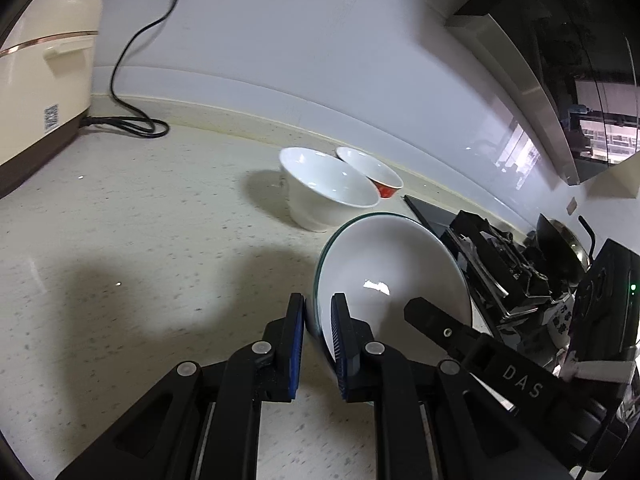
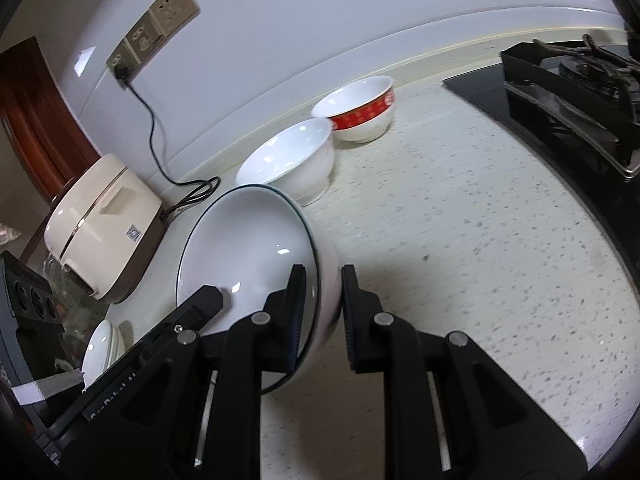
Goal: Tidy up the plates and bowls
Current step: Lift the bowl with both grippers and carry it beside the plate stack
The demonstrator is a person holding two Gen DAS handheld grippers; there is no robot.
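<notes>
A white bowl with a dark green rim [image 1: 384,264] [image 2: 248,248] is held tilted above the speckled counter. My left gripper [image 1: 318,308] is shut on its rim from one side. My right gripper [image 2: 322,280] is shut on the opposite rim, and its finger [image 1: 432,316] shows in the left wrist view. A plain white bowl [image 1: 328,188] [image 2: 292,160] stands upright near the back wall. A white bowl with a red band [image 1: 372,172] [image 2: 360,110] stands beside it, touching or nearly so. A stack of white dishes [image 2: 102,346] lies low at the left of the right wrist view.
A cream rice cooker [image 1: 40,80] [image 2: 104,224] stands at the counter's left end, its black cord [image 1: 132,120] running to a wall socket [image 2: 120,68]. A black gas hob [image 2: 560,96] [image 1: 488,256] lies on the right. The counter [image 2: 460,240] meets a white backsplash.
</notes>
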